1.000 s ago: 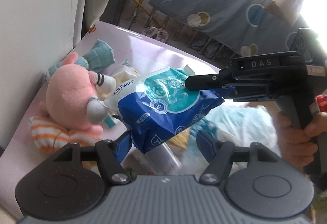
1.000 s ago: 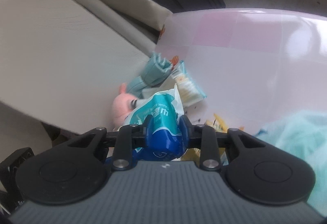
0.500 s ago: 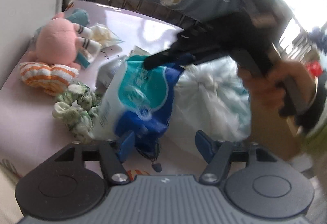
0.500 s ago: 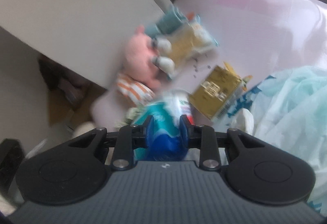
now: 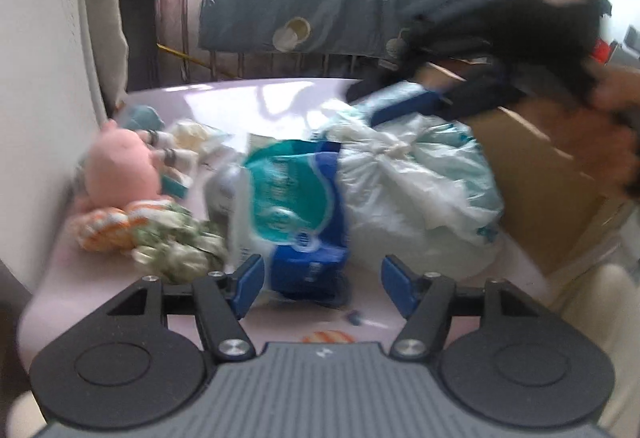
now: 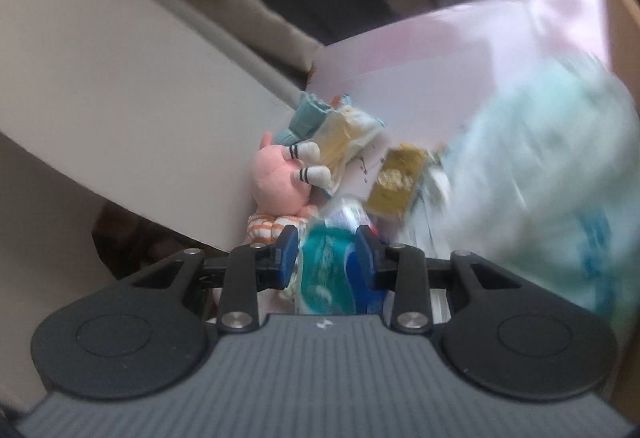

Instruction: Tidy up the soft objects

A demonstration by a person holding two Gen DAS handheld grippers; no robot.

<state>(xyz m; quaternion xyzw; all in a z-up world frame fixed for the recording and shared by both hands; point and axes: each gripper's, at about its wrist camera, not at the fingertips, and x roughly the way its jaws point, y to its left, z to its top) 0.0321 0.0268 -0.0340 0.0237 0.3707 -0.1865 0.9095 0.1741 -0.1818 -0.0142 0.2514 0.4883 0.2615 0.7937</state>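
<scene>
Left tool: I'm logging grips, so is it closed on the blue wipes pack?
No: the left tool stands open, its fingers apart on either side of the wipes pack.

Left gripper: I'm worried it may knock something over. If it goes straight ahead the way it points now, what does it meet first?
Most likely the blue and teal wipes pack, standing just beyond the open left gripper. The tied plastic bag lies behind and right. Blur makes depth uncertain.

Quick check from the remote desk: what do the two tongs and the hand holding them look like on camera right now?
Both tongs, left tongs and right tongs, share one build: a grey ribbed body, black linkage arms with silver screws, two round black discs, and blue finger pads. From the left wrist view the right tongs are a black blur, held by a bare hand.
</scene>
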